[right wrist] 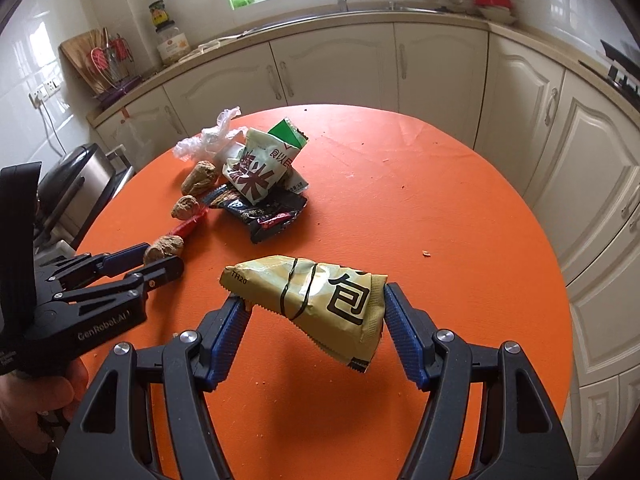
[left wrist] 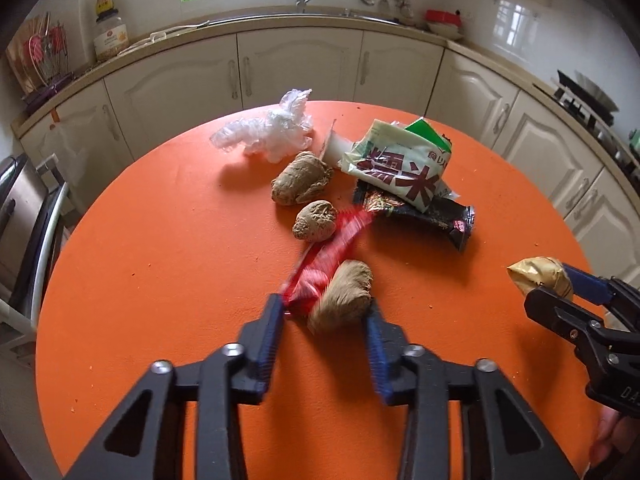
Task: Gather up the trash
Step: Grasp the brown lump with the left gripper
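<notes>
Above orange table (right wrist: 440,200), right hand-held gripper (right wrist: 316,304) clamping gold packet (right wrist: 320,304) crosswise, long axis sloping down rightward.

Gold packet (right wrist: 320,304) in right gripper (right wrist: 316,312)

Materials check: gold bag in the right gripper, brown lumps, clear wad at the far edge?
Gold bag: likely metallised plastic film, glossy; it creases sharply and has a serrated seal edge.
Brown lumps: probably crumpled paper, matte; wrinkled, fibrous surface.
Clear wad: thin plastic film, translucent and shiny, bunched in soft folds.
</notes>
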